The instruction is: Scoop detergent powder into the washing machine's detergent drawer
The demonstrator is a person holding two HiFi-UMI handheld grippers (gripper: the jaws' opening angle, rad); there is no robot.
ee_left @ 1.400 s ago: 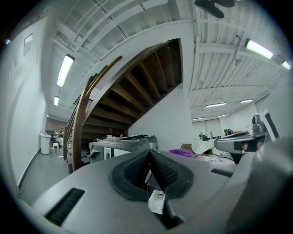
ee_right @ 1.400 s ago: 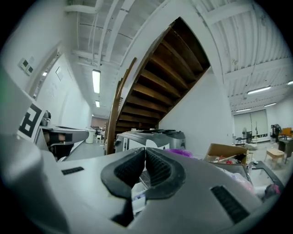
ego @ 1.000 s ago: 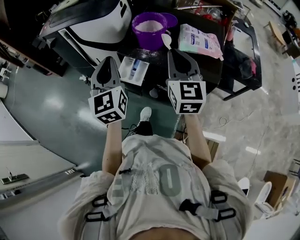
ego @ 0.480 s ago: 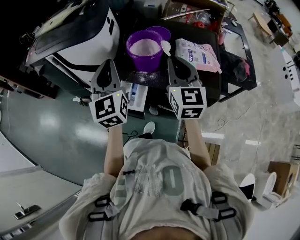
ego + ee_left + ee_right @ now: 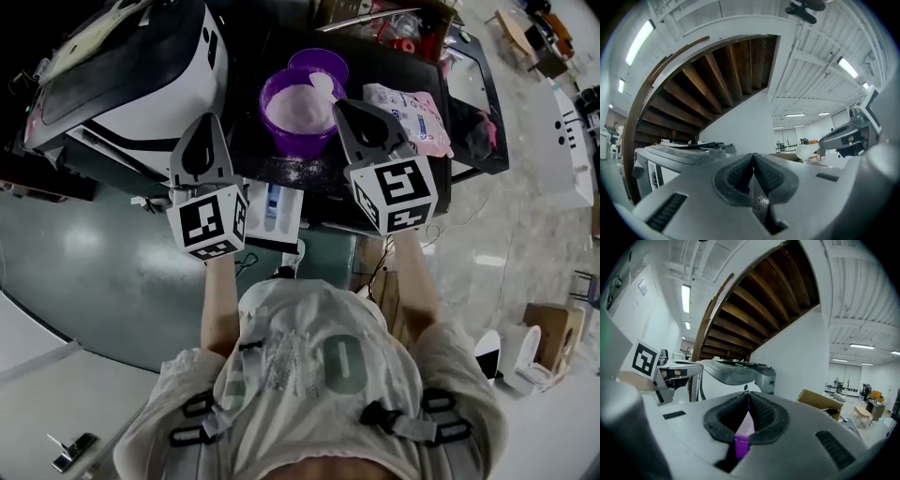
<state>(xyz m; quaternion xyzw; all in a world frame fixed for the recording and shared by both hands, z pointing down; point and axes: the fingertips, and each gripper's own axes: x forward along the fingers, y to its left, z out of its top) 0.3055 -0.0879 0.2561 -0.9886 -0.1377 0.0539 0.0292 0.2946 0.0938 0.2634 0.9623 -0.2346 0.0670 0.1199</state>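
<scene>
A purple bowl [image 5: 286,127] of pale detergent powder stands on a black table [image 5: 412,178]. A white scoop [image 5: 323,84] sits over the powder on the bowl's right side. Its handle runs back to my right gripper [image 5: 344,103], which is shut on it. In the right gripper view, pale powder and the purple bowl [image 5: 741,444] show through the slit below the shut tips. The white detergent drawer [image 5: 272,211], with a blue insert, lies open at the table's near edge. My left gripper [image 5: 207,122] is shut on nothing, left of the bowl and beside the washing machine [image 5: 122,75].
A pink-and-white detergent bag [image 5: 412,117] lies right of the bowl. A second purple bowl [image 5: 323,61] stands behind the first. Spilled powder [image 5: 281,169] dusts the table. A cardboard box [image 5: 820,401] sits at the back. Green floor lies to the left, grey floor with cables to the right.
The right gripper has carried the scoop forward from the bowl's near right rim to over the powder. The left gripper has stayed shut beside the washer.
</scene>
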